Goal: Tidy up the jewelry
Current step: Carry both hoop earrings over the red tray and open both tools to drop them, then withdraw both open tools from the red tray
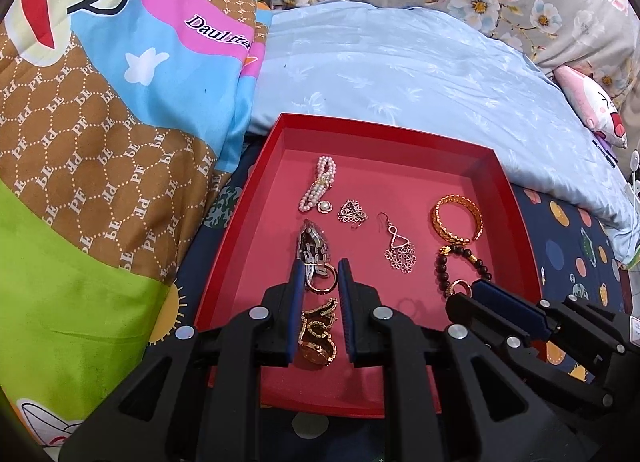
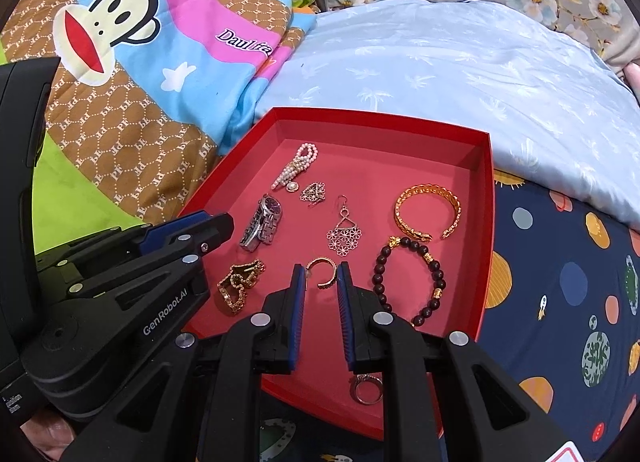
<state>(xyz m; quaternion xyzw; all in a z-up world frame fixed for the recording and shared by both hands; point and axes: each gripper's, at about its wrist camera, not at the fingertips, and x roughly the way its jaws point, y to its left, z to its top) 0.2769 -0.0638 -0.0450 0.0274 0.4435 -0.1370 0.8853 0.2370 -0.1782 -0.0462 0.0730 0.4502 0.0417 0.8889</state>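
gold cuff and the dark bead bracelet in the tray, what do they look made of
Gold cuff: looks like gold-toned metal, shiny, with a woven chain-like surface; real gold or plating cannot be told. Dark bead bracelet: round glossy dark reddish-brown beads, possibly polished wood or stone, with small gold-coloured spacers.

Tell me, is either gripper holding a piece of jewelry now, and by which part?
Nothing is held. The left gripper and right gripper hover above the red tray, jaws apart, with no jewelry between the pads.

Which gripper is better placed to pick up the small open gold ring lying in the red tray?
Right. The right gripper hangs with the small open gold ring between its fingertips; the left gripper hangs over the silver and gold watches.
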